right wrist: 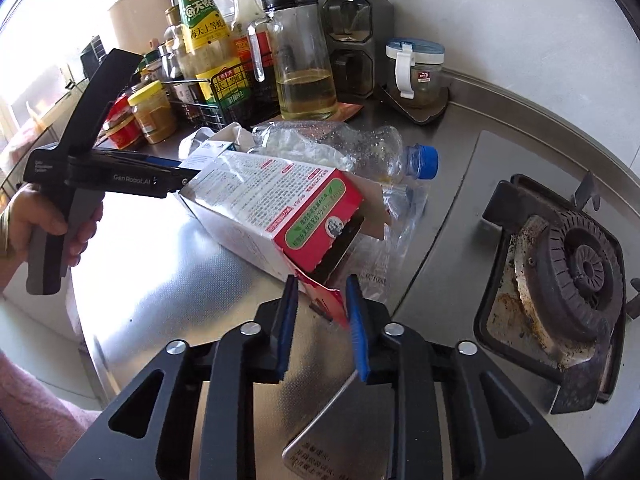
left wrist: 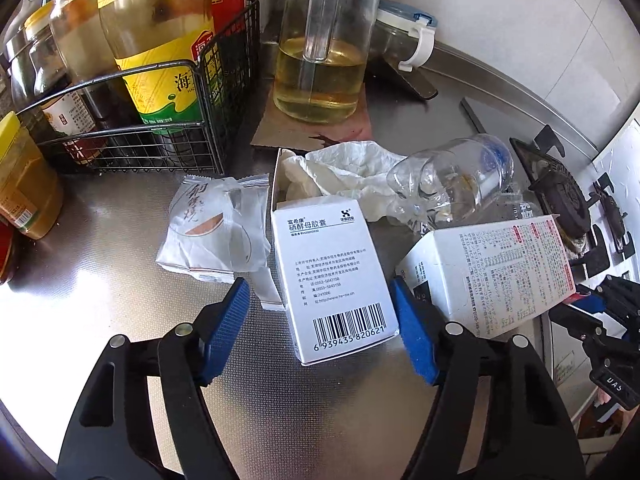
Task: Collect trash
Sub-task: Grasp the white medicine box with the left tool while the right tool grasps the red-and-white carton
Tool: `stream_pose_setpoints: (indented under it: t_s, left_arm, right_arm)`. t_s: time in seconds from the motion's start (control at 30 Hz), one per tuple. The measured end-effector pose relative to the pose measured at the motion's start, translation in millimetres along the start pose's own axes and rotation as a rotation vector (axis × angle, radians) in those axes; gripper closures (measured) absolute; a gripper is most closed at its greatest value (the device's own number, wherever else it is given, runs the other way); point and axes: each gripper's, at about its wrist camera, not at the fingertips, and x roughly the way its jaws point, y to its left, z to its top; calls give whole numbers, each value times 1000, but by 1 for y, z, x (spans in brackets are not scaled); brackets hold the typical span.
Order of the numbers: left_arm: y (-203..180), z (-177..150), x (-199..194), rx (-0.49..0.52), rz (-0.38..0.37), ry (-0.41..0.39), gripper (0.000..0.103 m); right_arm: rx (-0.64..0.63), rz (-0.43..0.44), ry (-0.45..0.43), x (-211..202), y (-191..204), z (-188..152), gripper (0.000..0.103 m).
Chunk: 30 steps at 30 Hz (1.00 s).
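Observation:
A white medicine box (left wrist: 332, 276) with a barcode lies on the steel counter between the open jaws of my left gripper (left wrist: 320, 316), which do not touch it. Left of it lies a white snack wrapper (left wrist: 212, 228); behind it are crumpled tissue (left wrist: 352, 168) and a crushed clear bottle (left wrist: 452, 180). A red-and-white carton (right wrist: 280, 216) lies open-ended toward my right gripper (right wrist: 322, 312), whose blue pads flank the carton's red flap (right wrist: 326, 300) with a narrow gap. The carton also shows in the left wrist view (left wrist: 492, 276). The blue-capped bottle (right wrist: 360, 152) lies behind it.
A wire rack (left wrist: 160, 132) of sauce bottles stands at the back left, an oil jug (left wrist: 320, 80) beside it, a clip-lid jar (right wrist: 416, 68) further right. A gas burner (right wrist: 560, 280) sits to the right. A yellow-lidded jar (left wrist: 24, 188) stands at the left.

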Motion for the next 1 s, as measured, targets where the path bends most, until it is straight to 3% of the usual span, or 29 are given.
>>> stream_pose_setpoints:
  t_s: [0.2, 0.6, 1.0]
  left_arm:
    - [-8, -2, 0, 28, 21, -7, 58]
    - [-17, -10, -63, 55, -30, -119, 61]
    - [-16, -84, -154, 87, -102, -172, 61]
  right_arm:
    - [-29, -11, -13, -18, 23, -18, 100]
    - [-21, -38, -150, -69, 47, -8, 101]
    - [-39, -47, -248, -138, 106, -34, 101]
